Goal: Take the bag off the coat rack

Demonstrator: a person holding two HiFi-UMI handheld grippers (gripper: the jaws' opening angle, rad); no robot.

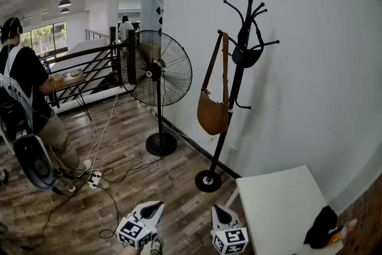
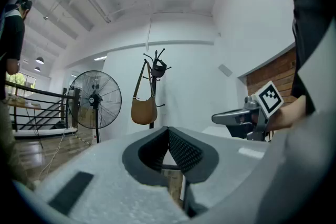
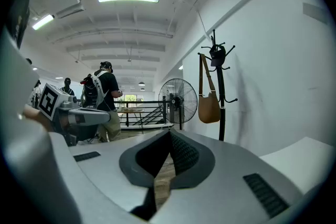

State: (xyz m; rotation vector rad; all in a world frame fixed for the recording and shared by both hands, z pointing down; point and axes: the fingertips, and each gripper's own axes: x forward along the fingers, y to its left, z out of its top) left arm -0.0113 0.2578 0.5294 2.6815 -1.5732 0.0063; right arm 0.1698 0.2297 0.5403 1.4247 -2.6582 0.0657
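Note:
A tan shoulder bag (image 1: 213,113) hangs by its strap from a hook of the black coat rack (image 1: 237,77) against the white wall. It also shows far ahead in the left gripper view as the bag (image 2: 144,111) and in the right gripper view as the bag (image 3: 209,108). A small black item (image 1: 247,56) hangs higher on the rack. My left gripper (image 1: 154,208) and right gripper (image 1: 219,214) are low at the bottom of the head view, well short of the rack. Both are shut, nothing between the jaws.
A large black pedestal fan (image 1: 160,74) stands left of the rack. Cables and a power strip (image 1: 94,178) lie on the wood floor. A person with a backpack (image 1: 27,98) stands at the left. A white table (image 1: 286,203) with a dark cloth (image 1: 321,227) is at the bottom right.

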